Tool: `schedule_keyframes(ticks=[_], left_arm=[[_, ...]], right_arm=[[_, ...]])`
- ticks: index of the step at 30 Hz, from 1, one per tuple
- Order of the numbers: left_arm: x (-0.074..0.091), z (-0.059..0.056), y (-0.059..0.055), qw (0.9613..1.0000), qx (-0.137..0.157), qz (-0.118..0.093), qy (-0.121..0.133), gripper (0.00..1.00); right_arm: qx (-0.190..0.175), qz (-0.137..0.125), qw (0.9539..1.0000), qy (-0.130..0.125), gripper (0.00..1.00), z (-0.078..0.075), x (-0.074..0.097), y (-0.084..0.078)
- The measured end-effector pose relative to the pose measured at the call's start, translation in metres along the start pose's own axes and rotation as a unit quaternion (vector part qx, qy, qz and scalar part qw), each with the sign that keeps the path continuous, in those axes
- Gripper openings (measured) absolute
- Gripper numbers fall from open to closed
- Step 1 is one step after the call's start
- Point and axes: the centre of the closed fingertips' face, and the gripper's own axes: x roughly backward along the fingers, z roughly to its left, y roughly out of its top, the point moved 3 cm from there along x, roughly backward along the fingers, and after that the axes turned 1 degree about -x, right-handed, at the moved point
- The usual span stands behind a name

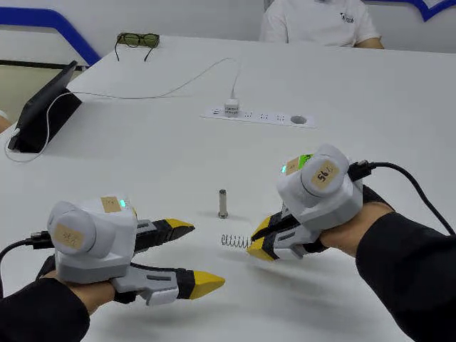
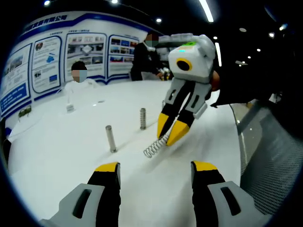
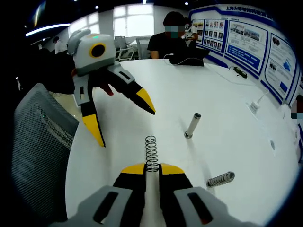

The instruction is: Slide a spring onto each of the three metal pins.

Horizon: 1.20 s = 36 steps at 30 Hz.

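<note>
White table (image 1: 178, 157), silver spring (image 1: 235, 241), grey pin (image 1: 223, 203)

The near end of the spring (image 3: 151, 151) disappears between the 2 jaws of my right gripper (image 3: 151, 169), so I can't see how much of it is pinched. In the head view, those jaws cover the same end. The far pin (image 2: 143, 118) is too small for me to judge how far down its coils reach. The wall posters (image 2: 85, 52) are unreadable. The seated person (image 1: 317, 21) is cut off by the top edge, and my right sleeve (image 1: 410, 278) by the bottom.
</note>
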Motion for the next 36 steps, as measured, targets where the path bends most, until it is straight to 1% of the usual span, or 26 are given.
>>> schedule_keyframes(ticks=[10, 14, 20, 26, 36], left_arm=[[-0.005, -0.01, 0.003, 0.9994, -0.026, 0.002, -0.023, 0.51], [-0.005, -0.013, 0.003, 0.9989, -0.034, 0.004, -0.031, 0.44], [-0.007, -0.02, 0.002, 0.9974, -0.055, 0.01, -0.046, 0.34], [-0.01, -0.026, 0.002, 0.9959, -0.069, 0.011, -0.057, 0.26], [-0.013, -0.031, 0.003, 0.9938, -0.088, 0.014, -0.067, 0.17]], right_arm=[[0.023, 0.01, 0.9995, 0.019, 0.11, 0.016, 0.011, 0.005], [0.031, 0.014, 0.9991, 0.026, 0.11, 0.02, 0.013, 0.006], [0.041, 0.019, 0.9984, 0.035, 0.11, 0.027, 0.013, 0.007], [0.05, 0.026, 0.9976, 0.041, 0.11, 0.03, 0.014, 0.008], [0.061, 0.037, 0.996, 0.053, 0.11, 0.037, 0.014, 0.008]])
